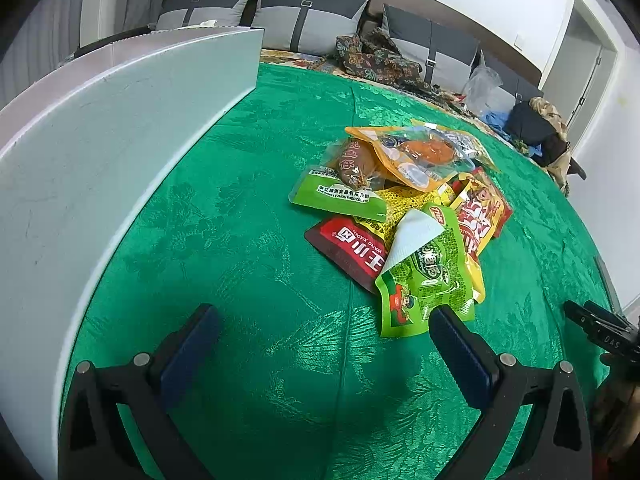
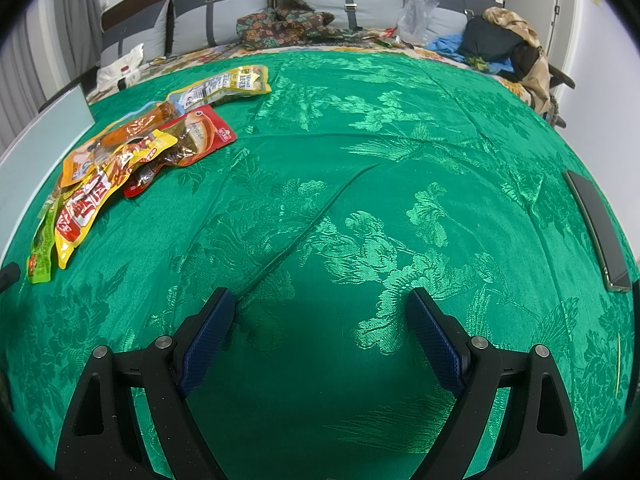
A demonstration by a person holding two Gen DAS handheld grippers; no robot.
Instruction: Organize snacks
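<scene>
Two hand-held grippers (image 1: 324,328) (image 2: 320,316) — agape, empty — snack packets (image 1: 400,208) heaped.

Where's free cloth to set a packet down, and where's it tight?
Free: the green patterned cloth between the snack packet pile and the dark flat phone at the right edge, and the strip between the pile and the white box wall. Crowded: the pile itself, beside the open left tool.

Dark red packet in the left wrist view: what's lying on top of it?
The dark red packet has a yellow packet and a bright green packet across its far edge. Its covered part is hidden.
</scene>
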